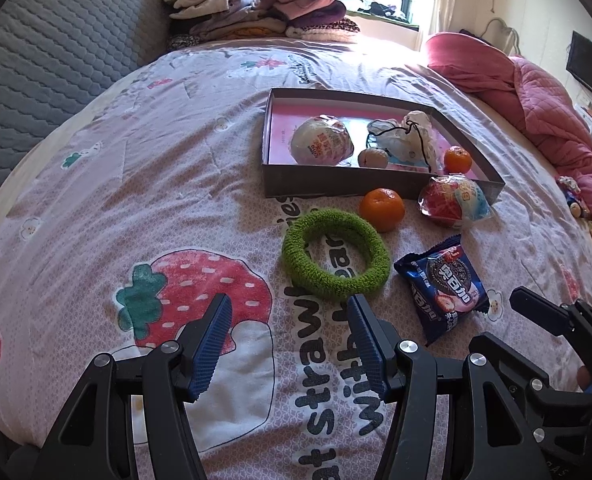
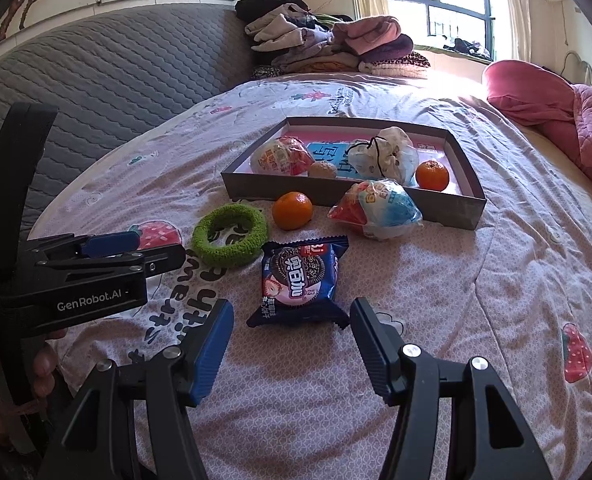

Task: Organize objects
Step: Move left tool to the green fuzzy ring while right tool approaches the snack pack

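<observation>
A shallow grey box (image 1: 335,188) (image 2: 443,208) with a pink floor lies on the bed. It holds a wrapped ball (image 1: 321,141), a brownish fruit (image 1: 372,157), a drawstring pouch (image 1: 405,136) and an orange (image 1: 457,159). In front of it on the sheet lie an orange (image 1: 381,209) (image 2: 292,210), a wrapped red-blue ball (image 1: 453,199) (image 2: 375,208), a green fuzzy ring (image 1: 335,260) (image 2: 230,235) and a blue Oreo packet (image 1: 443,286) (image 2: 299,280). My left gripper (image 1: 290,324) is open, just short of the ring. My right gripper (image 2: 292,328) is open, just short of the packet.
A grey quilted headboard (image 1: 56,60) stands at the left. Folded clothes (image 1: 256,12) are stacked at the far end under the window. A pink quilt (image 1: 535,92) is bunched on the right. The left gripper shows in the right wrist view (image 2: 112,244).
</observation>
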Tool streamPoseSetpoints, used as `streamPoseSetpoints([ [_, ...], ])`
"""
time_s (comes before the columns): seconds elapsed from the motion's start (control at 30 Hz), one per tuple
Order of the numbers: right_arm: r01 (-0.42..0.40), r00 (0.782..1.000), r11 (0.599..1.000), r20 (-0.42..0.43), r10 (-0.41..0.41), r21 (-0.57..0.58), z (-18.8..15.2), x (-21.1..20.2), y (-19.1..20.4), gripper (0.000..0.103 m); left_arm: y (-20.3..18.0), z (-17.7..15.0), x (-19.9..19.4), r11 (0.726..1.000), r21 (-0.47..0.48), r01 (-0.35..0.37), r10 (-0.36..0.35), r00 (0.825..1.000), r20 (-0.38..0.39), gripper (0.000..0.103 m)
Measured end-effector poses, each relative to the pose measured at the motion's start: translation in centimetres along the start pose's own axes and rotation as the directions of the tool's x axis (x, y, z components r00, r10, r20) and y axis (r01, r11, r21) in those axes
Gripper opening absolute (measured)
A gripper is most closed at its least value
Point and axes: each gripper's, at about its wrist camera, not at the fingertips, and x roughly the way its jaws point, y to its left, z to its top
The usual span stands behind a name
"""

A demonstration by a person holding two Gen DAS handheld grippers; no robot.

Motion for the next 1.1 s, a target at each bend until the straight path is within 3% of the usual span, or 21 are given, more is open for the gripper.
streamPoseSetpoints([
  [0.67,0.007,1.0,1.0,-0.021,-0.007,0.006,1.4,2.6,-0.1,0.06,-0.1,3.3,3.2,1.0,0.0,-0.026,0.026,1.0,-0.015,0.062],
  [1.1,0.014,0.998,1.0,-0.056,-0.013,0.006,0.8,4.8,-0.5,0.06,0.2,3.5,6.4,1.0,-0.009,-0.02,0.02,0.998,-0.057,0.062],
])
